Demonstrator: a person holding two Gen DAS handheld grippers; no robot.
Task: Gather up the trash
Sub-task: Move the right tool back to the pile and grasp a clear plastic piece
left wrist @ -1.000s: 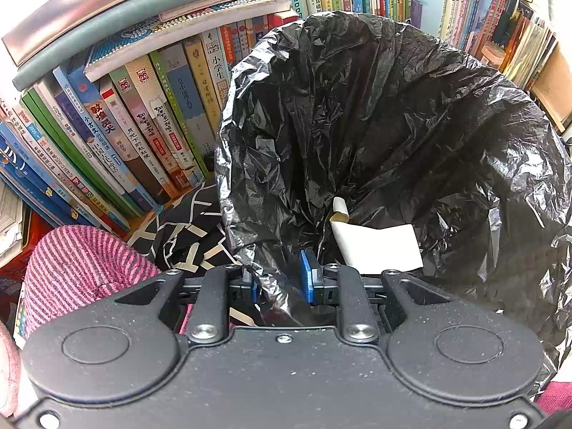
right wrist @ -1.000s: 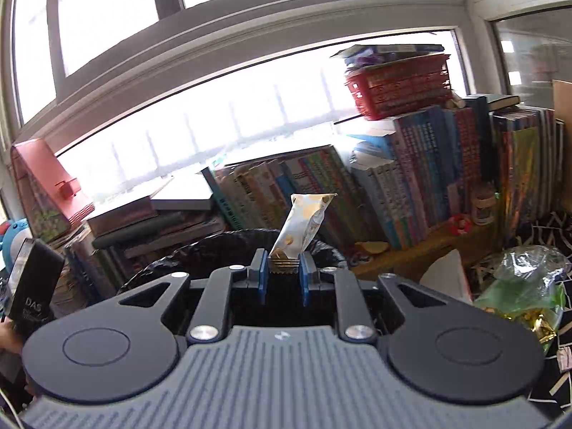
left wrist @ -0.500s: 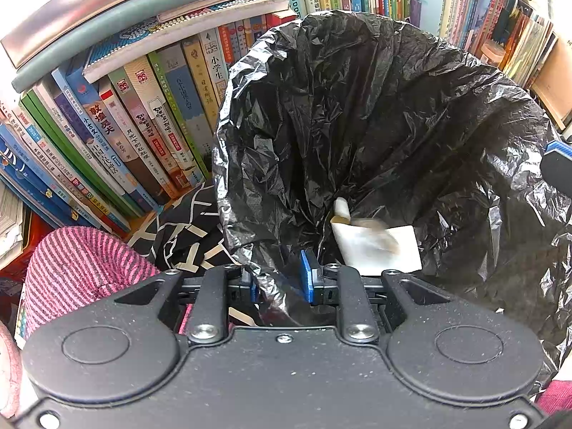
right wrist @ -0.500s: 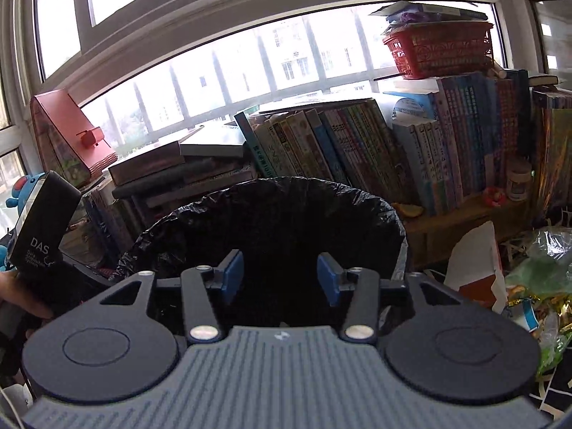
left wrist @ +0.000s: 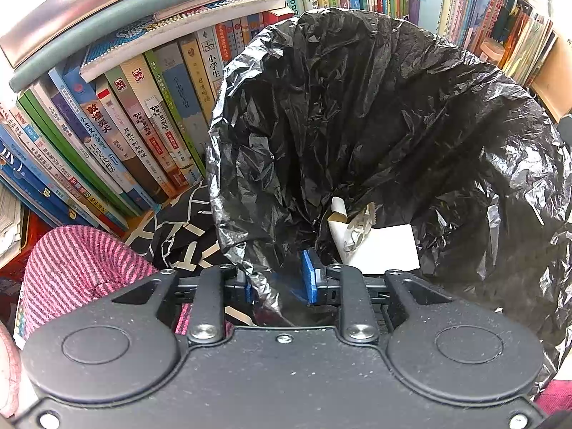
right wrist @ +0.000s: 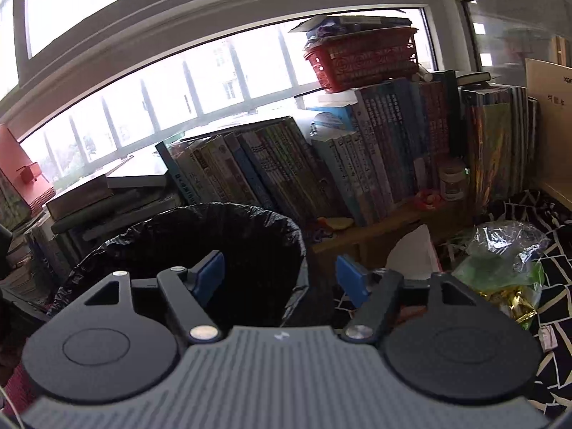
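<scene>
Black crinkled plastic bin liner (left wrist: 375, 136): I hold its near rim in my left gripper (left wrist: 277, 280), jaws easing apart. Crumpled wrapper (left wrist: 359, 227) lies inside. My right gripper (right wrist: 280, 277), beside its rim, is opening, empty.

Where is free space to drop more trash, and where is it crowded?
Free: the open mouth of the black trash bag, above the white paper at its bottom. Crowded: the patterned cloth beside it holds a clear plastic bag; books wall the back.
</scene>
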